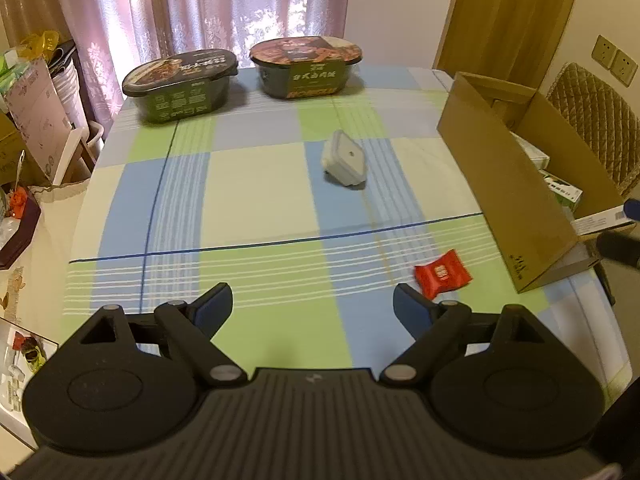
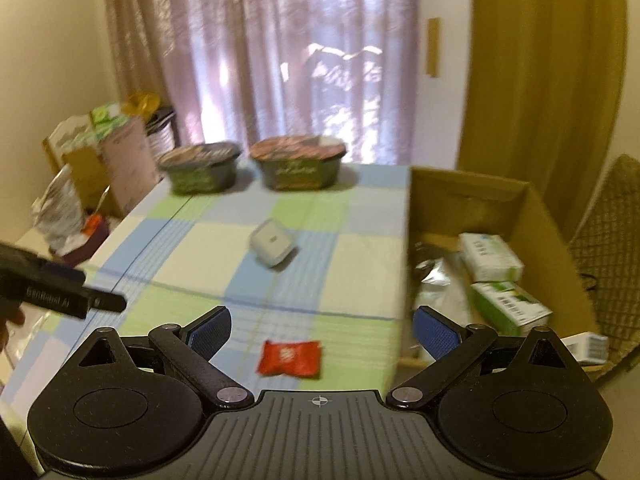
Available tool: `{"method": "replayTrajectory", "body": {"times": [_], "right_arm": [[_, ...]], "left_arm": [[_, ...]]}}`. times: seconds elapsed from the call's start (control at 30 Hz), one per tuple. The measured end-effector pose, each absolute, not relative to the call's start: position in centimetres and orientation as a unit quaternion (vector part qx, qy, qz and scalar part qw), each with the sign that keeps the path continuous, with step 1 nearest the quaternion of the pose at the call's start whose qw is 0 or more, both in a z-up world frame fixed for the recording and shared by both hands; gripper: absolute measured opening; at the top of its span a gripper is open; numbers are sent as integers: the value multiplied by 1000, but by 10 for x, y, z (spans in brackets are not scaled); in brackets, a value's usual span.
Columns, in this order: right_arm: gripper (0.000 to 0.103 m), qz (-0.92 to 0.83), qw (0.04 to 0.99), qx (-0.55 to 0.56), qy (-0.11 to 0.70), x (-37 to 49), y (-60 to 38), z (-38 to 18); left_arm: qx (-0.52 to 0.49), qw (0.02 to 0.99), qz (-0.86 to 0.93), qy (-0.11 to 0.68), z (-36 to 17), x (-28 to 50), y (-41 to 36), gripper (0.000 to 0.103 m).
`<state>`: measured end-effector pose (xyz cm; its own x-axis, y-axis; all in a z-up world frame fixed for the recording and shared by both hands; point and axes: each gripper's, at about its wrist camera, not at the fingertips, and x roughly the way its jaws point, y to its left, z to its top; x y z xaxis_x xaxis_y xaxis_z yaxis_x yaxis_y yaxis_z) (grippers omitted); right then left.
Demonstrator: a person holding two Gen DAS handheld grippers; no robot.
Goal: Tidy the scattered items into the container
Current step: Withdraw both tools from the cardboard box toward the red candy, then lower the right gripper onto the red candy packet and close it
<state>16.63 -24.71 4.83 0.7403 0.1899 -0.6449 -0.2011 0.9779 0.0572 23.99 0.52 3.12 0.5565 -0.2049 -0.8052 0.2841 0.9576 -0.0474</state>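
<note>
A red snack packet (image 1: 442, 273) (image 2: 289, 358) lies near the front of the checked tablecloth. A small white lidded tub (image 1: 344, 159) (image 2: 274, 247) rests tilted mid-table. Two dark instant-meal bowls (image 1: 182, 83) (image 1: 306, 65) (image 2: 200, 172) (image 2: 299, 166) stand at the far edge. An open cardboard box (image 1: 516, 184) (image 2: 540, 220) at the table's right holds white-and-green cartons (image 2: 490, 256) and a silver pouch (image 2: 438, 280). My left gripper (image 1: 313, 306) is open above the front of the table, nothing between its fingers. My right gripper (image 2: 322, 330) is open, with the red packet just ahead of it.
Clutter fills a side surface left of the table: a pink-white carton (image 1: 36, 112), stacked cups (image 1: 72, 84) and bags. A padded chair (image 1: 596, 128) (image 2: 608, 240) stands behind the box. Curtains hang beyond the far edge. The left gripper's body (image 2: 60, 292) shows at the right wrist view's left side.
</note>
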Motion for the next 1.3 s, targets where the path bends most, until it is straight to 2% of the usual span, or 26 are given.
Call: {"method": "replayTrajectory", "body": {"times": [0.57,0.8,0.83,0.87,0.9,1.0,1.17,1.3], "right_arm": [[102,107,896,-49,428,235,-196,-82],[102,81,892,-55,442,262,-195,-113],[100,80,891,-52,444,264,-196,-116],[94,80,889,-49,448,266,-197,-118],[83,80,888,-46,451,268,-198,-121],[82,73,891,-36,448,267,-201,-123],[57,70,894,-30,442,265,-200,-120],[54,68,897,-24,436,269,-199,-116]], "left_arm": [[81,865,-179,461,-17,316,4,85],[83,857,-198,469,-43,340,-9,85],[82,856,-199,470,-46,342,-10,85],[81,856,-200,470,-48,344,-10,85],[81,855,-202,471,-51,346,-11,85],[81,854,-205,472,-55,351,-13,85],[93,853,-212,468,-59,357,-18,85],[104,855,-220,457,-57,362,-24,85]]}}
